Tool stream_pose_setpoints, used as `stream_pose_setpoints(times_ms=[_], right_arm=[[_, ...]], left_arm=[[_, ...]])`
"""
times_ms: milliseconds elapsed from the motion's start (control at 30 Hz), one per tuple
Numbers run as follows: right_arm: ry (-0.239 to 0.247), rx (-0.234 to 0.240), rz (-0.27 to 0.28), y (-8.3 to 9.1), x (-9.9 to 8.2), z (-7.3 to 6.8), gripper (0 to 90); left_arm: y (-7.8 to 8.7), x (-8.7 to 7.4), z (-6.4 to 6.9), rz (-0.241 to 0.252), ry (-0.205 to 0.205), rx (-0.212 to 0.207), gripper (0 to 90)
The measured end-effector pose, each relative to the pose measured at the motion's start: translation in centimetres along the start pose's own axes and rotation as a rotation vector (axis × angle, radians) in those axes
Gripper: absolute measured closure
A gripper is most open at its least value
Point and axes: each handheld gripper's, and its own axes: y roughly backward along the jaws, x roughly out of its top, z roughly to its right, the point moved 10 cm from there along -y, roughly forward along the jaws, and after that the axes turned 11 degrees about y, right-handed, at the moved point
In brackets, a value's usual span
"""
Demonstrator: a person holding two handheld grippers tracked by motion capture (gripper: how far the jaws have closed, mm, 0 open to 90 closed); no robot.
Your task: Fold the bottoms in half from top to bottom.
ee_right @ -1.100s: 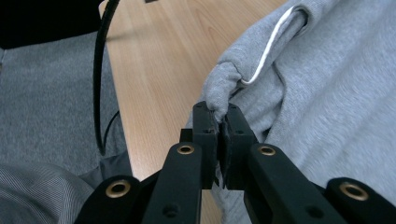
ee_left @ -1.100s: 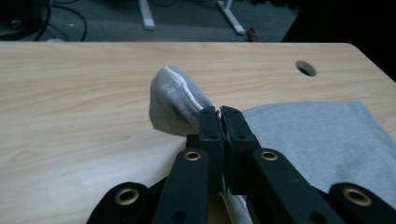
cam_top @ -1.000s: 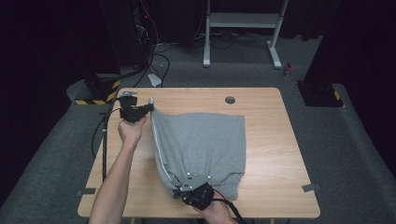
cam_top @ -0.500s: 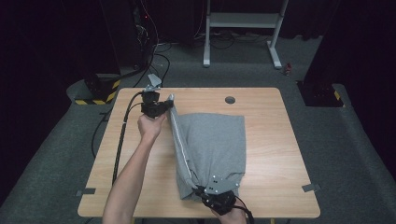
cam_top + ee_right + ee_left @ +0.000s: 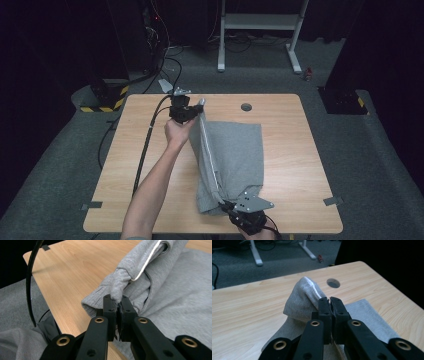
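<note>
Wooden table at frame centre holds a grey garment, right of middle. Left gripper, upper centre, pinches its far corner, lifted; right gripper, bottom centre, clamps the near corner. Fold edge with white cord runs taut between them; rest lies flat.

Dim lab or studio, wooden table on grey carpet, black curtains, white metal stand, floor cables
</note>
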Motion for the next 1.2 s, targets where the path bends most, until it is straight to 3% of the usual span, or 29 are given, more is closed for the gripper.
stream_pose_setpoints(times_ms=[300, 767, 1000, 1100, 1200], right_arm=[[-0.025, -0.045, 0.023, 1.8, -0.6, 0.9, 86.0], [-0.059, -0.124, -0.002, 4.1, -3.0, 2.4, 85.9], [-0.112, -0.151, -0.032, 4.7, -5.4, 3.3, 85.9], [-0.145, -0.163, -0.059, 5.1, -6.7, 3.7, 85.9], [-0.144, -0.194, -0.088, 5.5, -7.5, 4.0, 85.9]], left_arm=[[-1.6, 0.7, 3.1, -0.004, -0.03, -0.037, 87.5], [-6.0, -0.1, 7.7, -0.026, -0.05, -0.091, 87.5], [-8.8, -1.4, 9.7, -0.04, -0.102, -0.089, 87.5], [-10.0, -2.2, 10.2, -0.054, -0.098, -0.1, 87.5], [-11.1, -3.1, 10.8, -0.071, -0.103, -0.102, 87.4]])
